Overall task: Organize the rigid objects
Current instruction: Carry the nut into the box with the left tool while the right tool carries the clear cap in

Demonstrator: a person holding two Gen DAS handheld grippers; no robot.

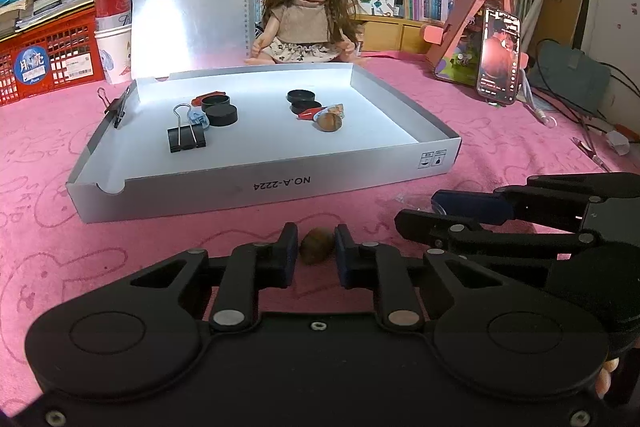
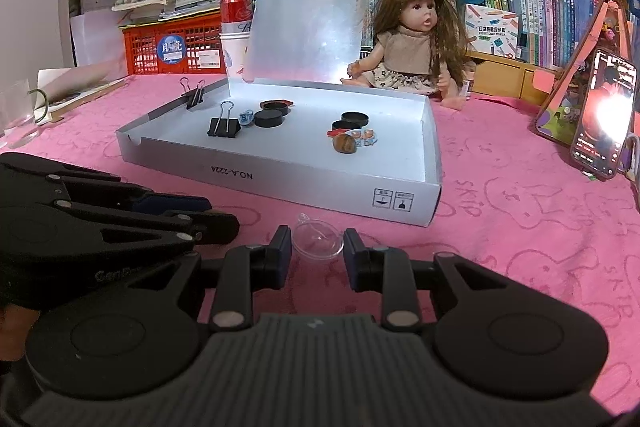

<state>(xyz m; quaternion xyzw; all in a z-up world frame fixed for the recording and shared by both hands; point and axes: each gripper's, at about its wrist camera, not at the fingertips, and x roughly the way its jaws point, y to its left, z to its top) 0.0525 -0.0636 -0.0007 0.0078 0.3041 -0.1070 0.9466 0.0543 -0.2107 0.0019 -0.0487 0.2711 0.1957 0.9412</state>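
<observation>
L gripper [image 1: 316, 253]: fingers closed on brown nut [image 1: 317, 246], on pink cloth [image 1: 60, 227] just in front of tray | R gripper [image 2: 316, 253]: pads against clear plastic dome [image 2: 318, 239], gripping it | grey tray [image 1: 280, 187] printed "NO.A-2224" | cloth read "SKIP" | tray held binder clip [image 1: 186, 135], black discs [image 1: 220, 115], second nut [image 1: 330, 121]

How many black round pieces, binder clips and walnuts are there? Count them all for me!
Black round pieces: 4
Binder clips: 2
Walnuts: 2
Total: 8
</observation>
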